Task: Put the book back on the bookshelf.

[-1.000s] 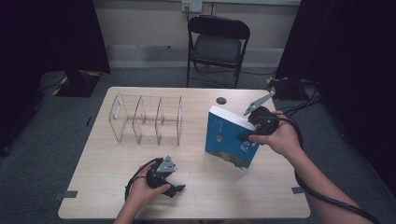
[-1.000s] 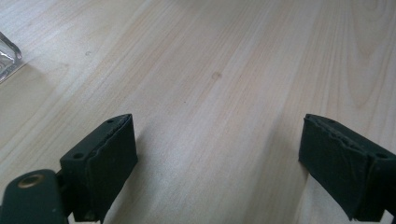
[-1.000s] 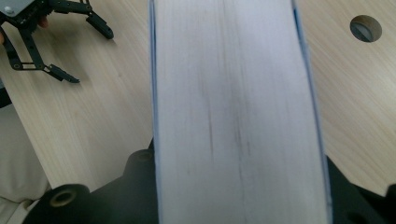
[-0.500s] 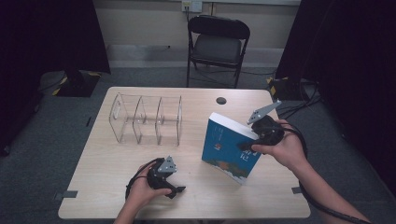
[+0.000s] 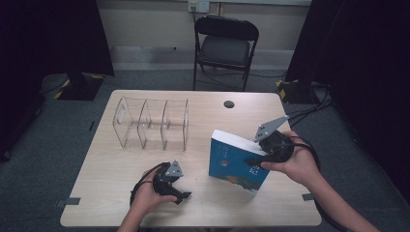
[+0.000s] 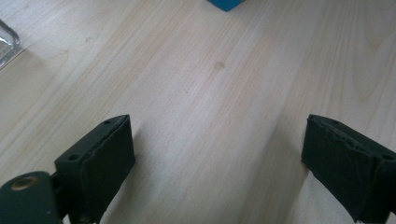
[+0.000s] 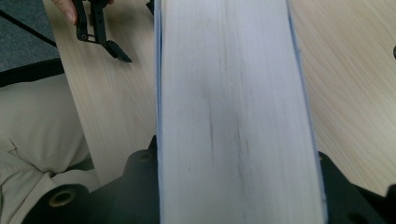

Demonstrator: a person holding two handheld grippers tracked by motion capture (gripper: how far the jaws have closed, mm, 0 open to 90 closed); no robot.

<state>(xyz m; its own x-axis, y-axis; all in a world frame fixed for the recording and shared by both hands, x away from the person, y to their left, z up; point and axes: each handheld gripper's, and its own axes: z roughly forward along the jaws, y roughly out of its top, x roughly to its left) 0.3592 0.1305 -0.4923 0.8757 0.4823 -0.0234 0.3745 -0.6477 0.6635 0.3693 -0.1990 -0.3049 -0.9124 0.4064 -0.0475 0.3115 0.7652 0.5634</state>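
Two grippers share the work: your right gripper [image 5: 255, 162] clamps a blue book [image 5: 234, 162] by its page edge, upright over the table's [image 5: 270, 108] right side, likely bound for the clear rack [image 5: 151, 123], while your left gripper [image 5: 183, 195] rests wide open on the wood.

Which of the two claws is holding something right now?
The right claw, clamped across the blue book. The left claw rests open on the table.
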